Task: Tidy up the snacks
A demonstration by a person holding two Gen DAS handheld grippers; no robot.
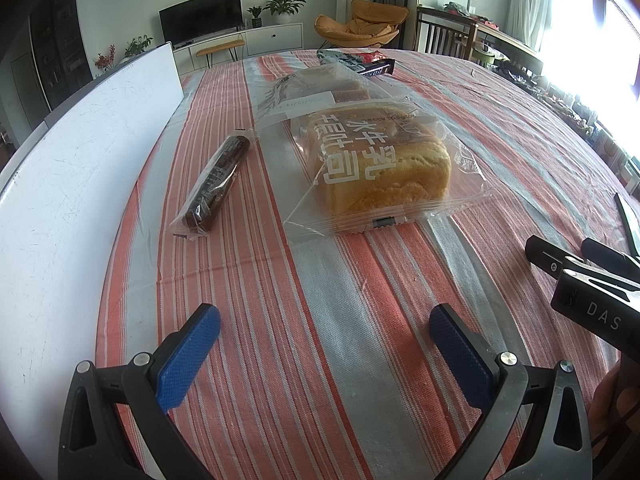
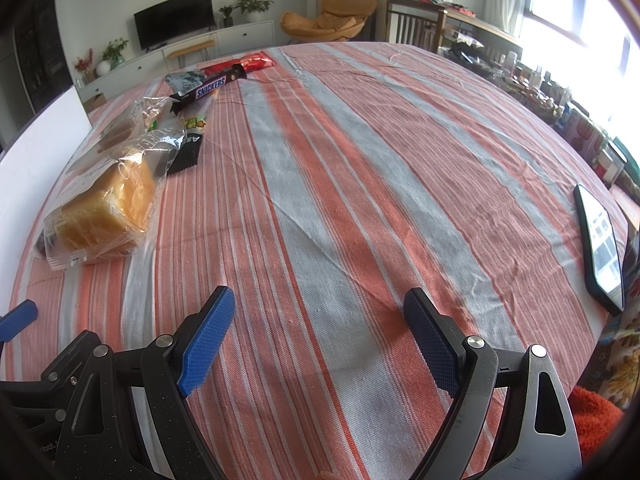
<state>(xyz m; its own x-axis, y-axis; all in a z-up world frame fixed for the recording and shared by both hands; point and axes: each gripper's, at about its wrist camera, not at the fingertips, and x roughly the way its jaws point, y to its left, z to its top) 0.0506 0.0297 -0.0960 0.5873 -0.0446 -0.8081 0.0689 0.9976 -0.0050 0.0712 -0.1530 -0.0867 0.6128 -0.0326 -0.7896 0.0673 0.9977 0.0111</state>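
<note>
Two grippers over a counter [image 2: 360, 184] draped in an orange, grey and white striped cloth, daylight pouring through windows on the right. Behind, a living room: dark television [image 1: 201, 13] on a white cabinet, potted plants, an orange lounge chair [image 1: 360, 24]. White board [image 1: 80, 152] along the counter's left edge. Phone [image 2: 600, 248] lying face up near the right edge.

Left gripper [image 1: 324, 352] low over the cloth, blue-padded fingers [image 1: 188, 360] spread wide apart, nothing between them. Ahead of them, well clear: bagged bread loaf [image 1: 380, 168] in clear wrap, and to its left a dark sausage-shaped stick snack [image 1: 216, 184], lying apart from the loaf. Further back, a Snickers bar [image 2: 208, 88] resting on other packets, a red packet [image 2: 256, 62] beyond.

Right gripper [image 2: 320, 344] likewise spread open and empty, bare cloth ahead, the loaf off to its left.
</note>
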